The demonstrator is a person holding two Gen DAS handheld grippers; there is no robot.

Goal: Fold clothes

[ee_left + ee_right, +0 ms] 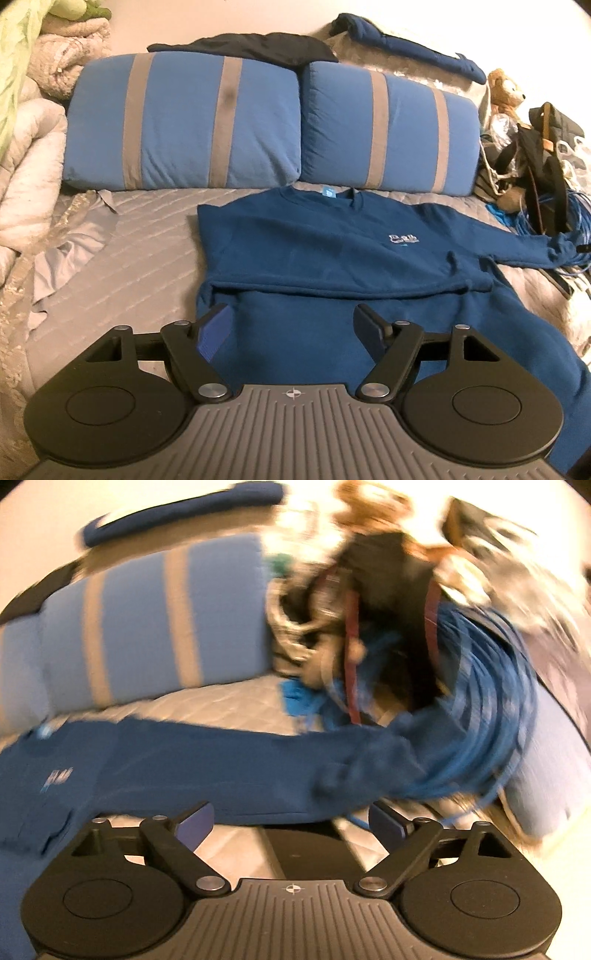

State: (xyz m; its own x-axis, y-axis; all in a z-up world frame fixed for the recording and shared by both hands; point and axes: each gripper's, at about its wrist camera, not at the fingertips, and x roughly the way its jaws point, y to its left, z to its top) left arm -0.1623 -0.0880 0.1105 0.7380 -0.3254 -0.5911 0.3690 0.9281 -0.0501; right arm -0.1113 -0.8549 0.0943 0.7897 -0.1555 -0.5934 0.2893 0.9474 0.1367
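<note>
A dark blue sweatshirt lies face up on the bed, collar toward the pillows, with a small white logo on the chest. One sleeve is folded across its lower part; the other sleeve stretches out to the right. My left gripper hovers open over the lower hem, nothing between its fingers. The right wrist view is motion-blurred: the outstretched sleeve runs across it, cuff near a cable coil. My right gripper is open just in front of that sleeve, holding nothing.
Two blue pillows with grey stripes line the head of the bed. A coil of blue cable, bags and a teddy bear crowd the right side. Crumpled bedding lies left, dark garments behind the pillows.
</note>
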